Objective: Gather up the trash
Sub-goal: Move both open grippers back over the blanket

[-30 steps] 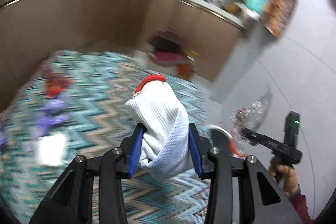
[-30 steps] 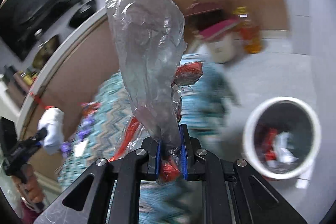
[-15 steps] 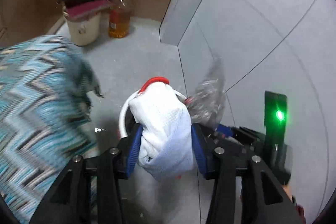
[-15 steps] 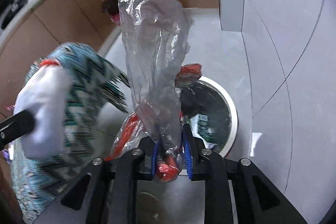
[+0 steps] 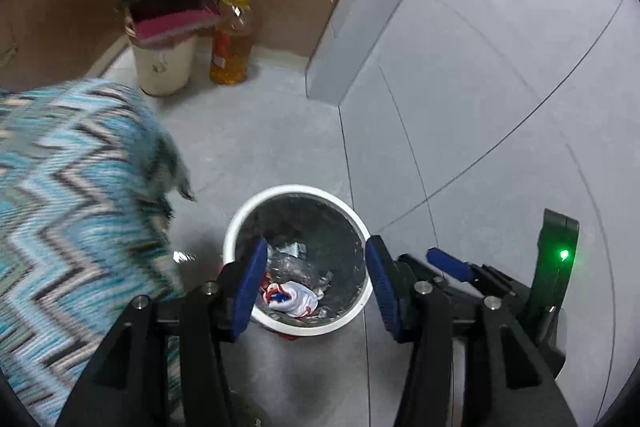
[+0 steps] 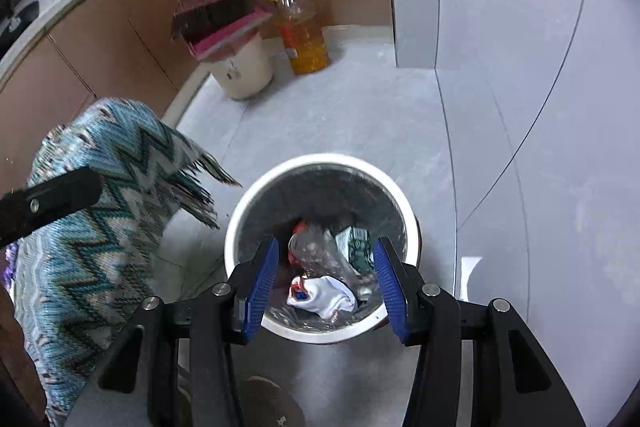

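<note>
A white-rimmed trash bin (image 5: 296, 189) (image 6: 320, 159) stands on the grey floor beneath both grippers. A white glove with a red cuff (image 5: 297, 297) (image 6: 326, 298) lies inside it. On top of the glove lies the crumpled clear plastic bag (image 6: 318, 253), next to a green carton (image 6: 357, 246). My left gripper (image 5: 315, 247) hangs over the bin, jaws opening, nothing between them. My right gripper (image 6: 326, 247) is also over the bin, jaws opening and empty. One of the right gripper's fingers (image 5: 448, 264) shows beside the left gripper.
A table under a blue zigzag cloth (image 5: 72, 211) (image 6: 104, 211) stands close on the bin's left. Farther back, a beige bucket (image 6: 244, 67) holds a dustpan and broom beside a bottle of yellow oil (image 6: 304, 39). Brown cabinets and a grey pillar (image 5: 340, 67) stand behind.
Both grippers swung from the table to above the bin and opened. The glove left the left jaws and the plastic bag left the right jaws; both now lie in the bin.
</note>
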### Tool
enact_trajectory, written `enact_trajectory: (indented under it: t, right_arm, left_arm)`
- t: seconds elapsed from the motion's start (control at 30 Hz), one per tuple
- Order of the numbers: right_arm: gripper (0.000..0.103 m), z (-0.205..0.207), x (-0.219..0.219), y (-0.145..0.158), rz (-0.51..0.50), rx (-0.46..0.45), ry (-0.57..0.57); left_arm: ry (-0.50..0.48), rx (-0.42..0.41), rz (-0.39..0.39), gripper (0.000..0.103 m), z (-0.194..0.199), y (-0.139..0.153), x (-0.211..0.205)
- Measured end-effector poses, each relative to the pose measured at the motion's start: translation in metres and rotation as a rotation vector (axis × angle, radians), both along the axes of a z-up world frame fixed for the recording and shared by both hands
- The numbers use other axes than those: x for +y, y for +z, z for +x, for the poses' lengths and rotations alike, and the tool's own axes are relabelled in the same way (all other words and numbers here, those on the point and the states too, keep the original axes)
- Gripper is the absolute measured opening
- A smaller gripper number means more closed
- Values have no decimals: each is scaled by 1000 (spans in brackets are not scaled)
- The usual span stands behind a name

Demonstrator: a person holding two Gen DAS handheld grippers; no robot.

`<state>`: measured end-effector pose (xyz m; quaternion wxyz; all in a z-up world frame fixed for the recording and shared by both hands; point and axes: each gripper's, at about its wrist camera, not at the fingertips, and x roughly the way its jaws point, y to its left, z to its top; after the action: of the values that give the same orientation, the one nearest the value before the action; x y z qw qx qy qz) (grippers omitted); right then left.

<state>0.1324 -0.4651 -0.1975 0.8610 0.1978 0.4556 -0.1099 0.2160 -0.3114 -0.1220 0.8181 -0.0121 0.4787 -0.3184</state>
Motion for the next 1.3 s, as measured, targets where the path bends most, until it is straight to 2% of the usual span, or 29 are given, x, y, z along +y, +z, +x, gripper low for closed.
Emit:
enact_trajectory:
  t: [0.13,0.37,0.47,0.63,0.77,0.97,1.3]
  right_arm:
    - [49,-12,17,38,-10,-79,23]
    - [50,-28,84,117,-15,-238,134]
    - [52,-34,124,151,-12,-307,201]
    - [53,-33,185,187,6,-368,314]
    - [53,-29,238,206,20,-390,411]
    - [53,-16,309,215,23,-399,536]
    - [53,11,399,208,34,-371,694]
  left_arm:
    - [65,-100,-13,49,-23,38,55]
    - [217,-241,-11,49,-61,92,166]
    - [283,-284,-7,49,-82,107,216]
    - [408,-318,-1,49,-107,123,303]
    - [511,-343,3,49,-127,126,369]
    - [682,-346,15,49,-148,119,474]
    - [883,-317,27,49,-165,91,584]
